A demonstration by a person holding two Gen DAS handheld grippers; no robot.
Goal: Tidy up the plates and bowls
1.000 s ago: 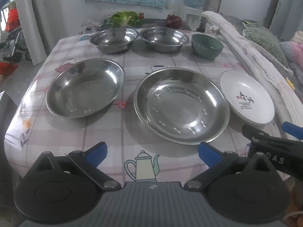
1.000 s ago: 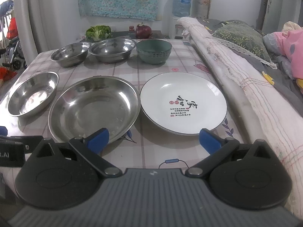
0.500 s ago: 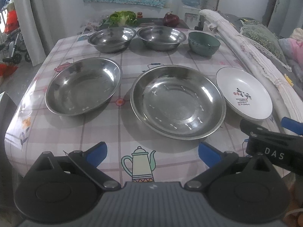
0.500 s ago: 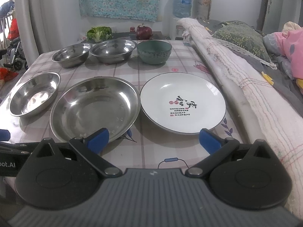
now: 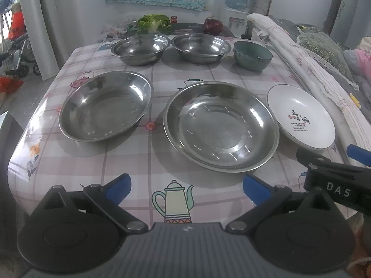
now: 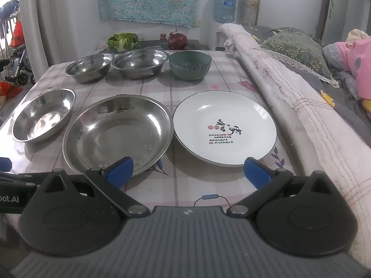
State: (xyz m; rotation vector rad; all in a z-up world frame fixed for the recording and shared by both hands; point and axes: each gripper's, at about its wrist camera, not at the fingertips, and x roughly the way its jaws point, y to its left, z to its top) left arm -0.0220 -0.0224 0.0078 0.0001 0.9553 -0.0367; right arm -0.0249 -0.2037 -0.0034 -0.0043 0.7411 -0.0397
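Observation:
On the checked tablecloth the front row holds a steel basin (image 5: 104, 106), a large steel plate (image 5: 220, 125) (image 6: 118, 132) and a white printed plate (image 5: 301, 115) (image 6: 225, 127). Behind them stand two steel bowls (image 5: 141, 48) (image 5: 201, 46) and a green ceramic bowl (image 5: 252, 54) (image 6: 189, 64). My left gripper (image 5: 186, 185) is open over the table's near edge, short of the large steel plate. My right gripper (image 6: 187, 170) is open too, just short of the white plate's near rim. Neither holds anything.
A rolled white quilt (image 6: 289, 97) and bedding lie along the table's right side. Green vegetables (image 6: 123, 40) and a red cabbage (image 6: 177, 40) sit past the far edge. The right gripper's body (image 5: 336, 180) shows at the left view's lower right.
Both grippers have drawn back and lifted slightly, so the dishes sit a little farther away in view. No dish has moved and both grippers stay open.

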